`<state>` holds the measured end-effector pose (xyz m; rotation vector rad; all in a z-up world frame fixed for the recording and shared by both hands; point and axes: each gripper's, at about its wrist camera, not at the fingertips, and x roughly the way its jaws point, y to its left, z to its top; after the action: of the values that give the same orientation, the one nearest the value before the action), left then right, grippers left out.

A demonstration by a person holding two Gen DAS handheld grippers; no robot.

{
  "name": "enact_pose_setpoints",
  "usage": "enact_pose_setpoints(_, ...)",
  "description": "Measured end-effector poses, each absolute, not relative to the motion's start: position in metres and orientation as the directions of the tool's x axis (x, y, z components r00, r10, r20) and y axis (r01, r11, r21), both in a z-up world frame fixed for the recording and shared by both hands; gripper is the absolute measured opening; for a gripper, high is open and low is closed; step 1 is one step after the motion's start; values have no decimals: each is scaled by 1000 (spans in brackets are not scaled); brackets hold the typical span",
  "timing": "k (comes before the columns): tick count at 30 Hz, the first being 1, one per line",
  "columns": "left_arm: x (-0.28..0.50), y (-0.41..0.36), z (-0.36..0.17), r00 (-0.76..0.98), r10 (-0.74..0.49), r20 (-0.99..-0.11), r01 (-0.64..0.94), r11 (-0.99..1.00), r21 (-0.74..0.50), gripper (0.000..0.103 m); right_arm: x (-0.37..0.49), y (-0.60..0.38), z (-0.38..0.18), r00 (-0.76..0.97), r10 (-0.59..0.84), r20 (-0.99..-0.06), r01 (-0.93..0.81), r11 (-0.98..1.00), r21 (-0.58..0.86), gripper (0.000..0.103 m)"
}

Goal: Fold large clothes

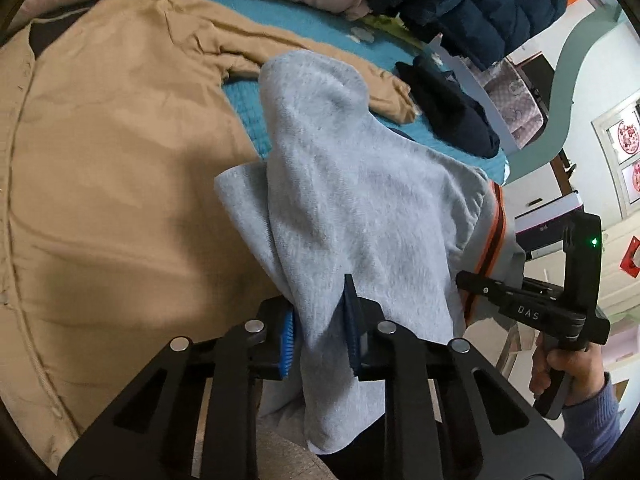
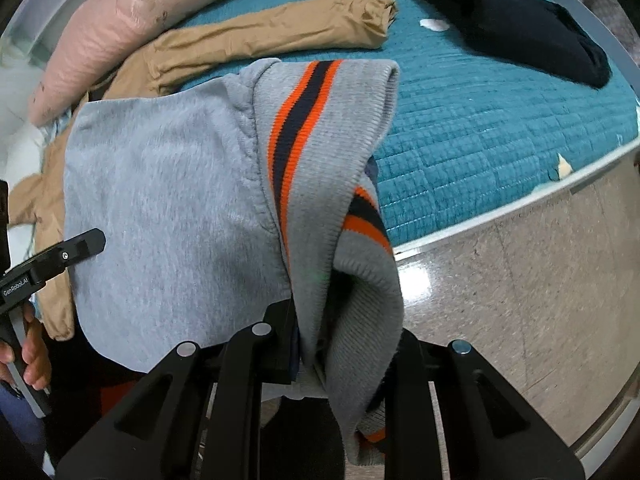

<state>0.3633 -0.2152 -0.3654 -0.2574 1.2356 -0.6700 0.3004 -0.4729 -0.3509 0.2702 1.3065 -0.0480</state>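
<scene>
A grey sweatshirt (image 1: 360, 200) with an orange and navy striped ribbed hem (image 2: 320, 140) hangs lifted above the bed between both grippers. My left gripper (image 1: 320, 332) is shut on a bunched fold of the grey fleece, blue pads pressing on either side. My right gripper (image 2: 340, 340) is shut on the ribbed hem, which drapes over its fingers and hides the pads. In the left wrist view the right gripper (image 1: 480, 286) shows at the right edge, held by a hand (image 1: 568, 372). In the right wrist view the left gripper (image 2: 68, 254) shows at the left edge.
A tan coat (image 1: 100, 180) lies spread on the teal quilted bed cover (image 2: 480, 120), one sleeve (image 2: 280, 28) stretched out. A pink duvet (image 2: 120, 32) lies at the back, and a dark folded garment (image 2: 520, 32) at the far right. Tiled floor (image 2: 520, 300) borders the bed edge.
</scene>
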Motion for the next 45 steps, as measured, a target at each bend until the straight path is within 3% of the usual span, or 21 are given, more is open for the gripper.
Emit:
enact_pose_setpoints(14, 353, -190, -278, 281, -591, -756, 447, 778, -441, 20, 288, -444, -269, 415, 120, -902, 174, 962, 208, 17)
enact_pose_setpoints(23, 397, -217, -276, 292, -610, -736, 507, 752, -422, 20, 328, -474, -272, 434, 111, -894, 195, 957, 214, 17)
enact_pose_setpoints(32, 462, -314, -275, 198, -659, -725, 548, 688, -476, 19, 369, -561, -251, 370, 56, -927, 248, 956, 156, 17)
enact_pose_setpoints(38, 484, -412, -235, 119, -650, -751, 543, 675, -499, 19, 380, -652, -207, 299, 44, -953, 315, 938, 142, 17)
enact_pose_setpoints(45, 503, -521, -197, 112, -627, -771, 465, 719, -517, 19, 422, -758, -163, 200, 37, -979, 247, 965, 87, 17)
